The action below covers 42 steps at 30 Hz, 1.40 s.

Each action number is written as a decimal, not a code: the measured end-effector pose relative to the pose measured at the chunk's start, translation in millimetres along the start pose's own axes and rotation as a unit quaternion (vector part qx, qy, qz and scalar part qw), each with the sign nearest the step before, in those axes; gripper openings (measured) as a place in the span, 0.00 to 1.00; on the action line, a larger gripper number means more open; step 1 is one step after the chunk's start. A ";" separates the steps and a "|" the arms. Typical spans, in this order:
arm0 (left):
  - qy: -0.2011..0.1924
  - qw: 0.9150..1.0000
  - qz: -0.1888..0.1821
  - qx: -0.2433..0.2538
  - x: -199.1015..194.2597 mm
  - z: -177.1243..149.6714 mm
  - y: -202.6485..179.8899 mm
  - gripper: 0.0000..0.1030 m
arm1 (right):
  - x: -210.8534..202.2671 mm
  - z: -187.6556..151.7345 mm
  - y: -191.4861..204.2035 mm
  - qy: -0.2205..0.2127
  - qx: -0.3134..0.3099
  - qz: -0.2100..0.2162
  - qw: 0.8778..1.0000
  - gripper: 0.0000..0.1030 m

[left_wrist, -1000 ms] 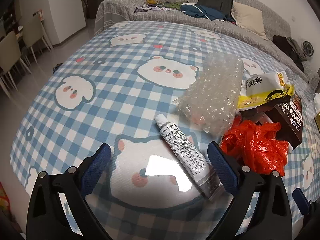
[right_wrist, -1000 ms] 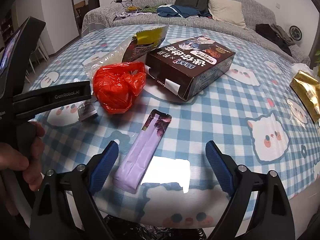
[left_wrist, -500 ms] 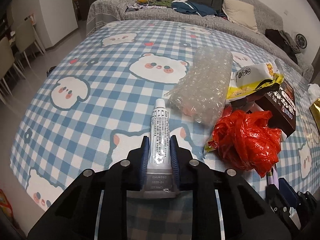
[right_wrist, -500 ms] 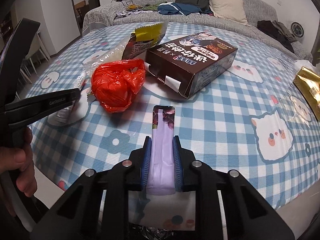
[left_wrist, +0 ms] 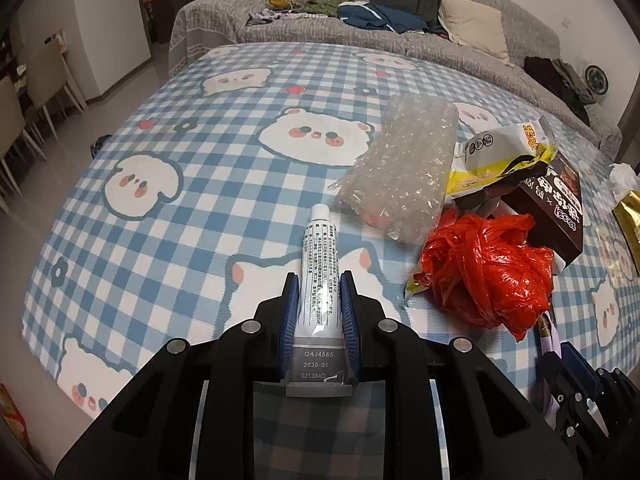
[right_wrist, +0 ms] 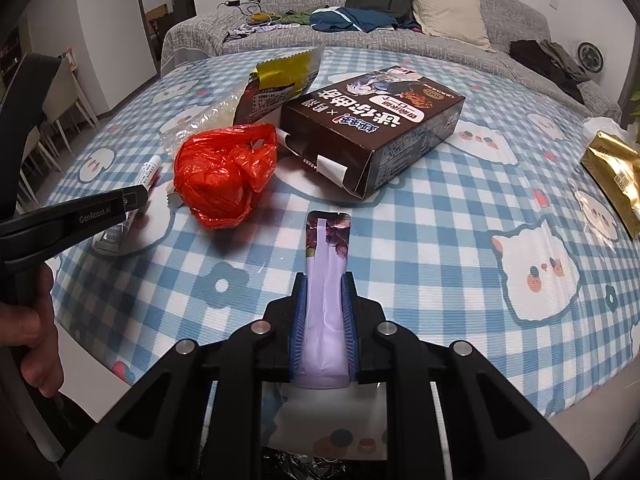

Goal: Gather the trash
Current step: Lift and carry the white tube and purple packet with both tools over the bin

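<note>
Gripping white tube (left_wrist: 320,280) at crimped end, left gripper (left_wrist: 319,300) blue pads pressed on both sides; tube cap points away over checked tablecloth (left_wrist: 180,220). Bubble wrap (left_wrist: 400,176) just beyond tube, to right. Crumpled red bag (left_wrist: 488,268) right of tube, touching dark box (left_wrist: 556,208) and yellow-white wrapper (left_wrist: 500,152). Right gripper (right_wrist: 324,300) clamped on lilac sachet (right_wrist: 326,280), sachet pointing toward dark box. Gold packet (right_wrist: 616,172) at far right edge.
</note>
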<state>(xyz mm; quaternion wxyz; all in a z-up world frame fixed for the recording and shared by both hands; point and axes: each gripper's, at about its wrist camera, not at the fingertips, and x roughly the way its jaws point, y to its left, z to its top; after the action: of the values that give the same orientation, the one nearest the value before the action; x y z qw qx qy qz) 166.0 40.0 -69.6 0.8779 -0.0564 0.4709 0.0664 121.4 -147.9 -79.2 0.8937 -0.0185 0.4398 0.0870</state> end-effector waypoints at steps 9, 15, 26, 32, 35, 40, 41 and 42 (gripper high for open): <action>-0.006 1.000 -0.001 0.008 -15.0 -8.0 -2.2 0.20 | -15.9 -1.0 -2.7 -0.012 0.003 -0.007 1.000 0.17; -0.010 1.000 -0.001 0.011 -25.5 -14.7 -3.4 0.20 | -26.1 -4.0 -3.0 -0.017 0.003 -0.008 1.000 0.17; -0.006 1.000 -0.011 0.014 -42.1 -31.4 -2.6 0.20 | -39.9 -14.6 -5.8 -0.019 0.004 -0.010 1.000 0.17; -0.011 1.000 -0.017 0.014 -57.9 -39.2 -1.1 0.20 | -49.0 -18.7 -3.4 -0.024 0.004 -0.009 1.000 0.17; -0.011 1.000 -0.025 0.013 -66.3 -45.1 -0.6 0.20 | -51.8 -22.2 -3.1 -0.024 0.005 -0.007 1.000 0.17; -0.019 0.999 -0.028 0.014 -79.4 -54.6 -0.1 0.20 | -58.0 -28.2 -2.1 -0.028 0.005 -0.007 1.000 0.17; -0.020 0.999 -0.029 0.015 -81.3 -56.6 -0.3 0.20 | -59.4 -29.7 -2.5 -0.028 0.006 -0.007 1.000 0.17; -0.022 0.999 -0.030 0.015 -83.9 -59.3 -0.7 0.20 | -61.1 -31.3 -2.8 -0.029 0.006 -0.007 1.000 0.17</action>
<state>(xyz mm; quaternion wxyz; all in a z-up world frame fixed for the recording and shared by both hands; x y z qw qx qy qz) 71.6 24.4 -32.2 0.8903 -0.0557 0.4506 0.0344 60.8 -162.6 -50.3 0.9066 -0.0139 0.4144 0.0783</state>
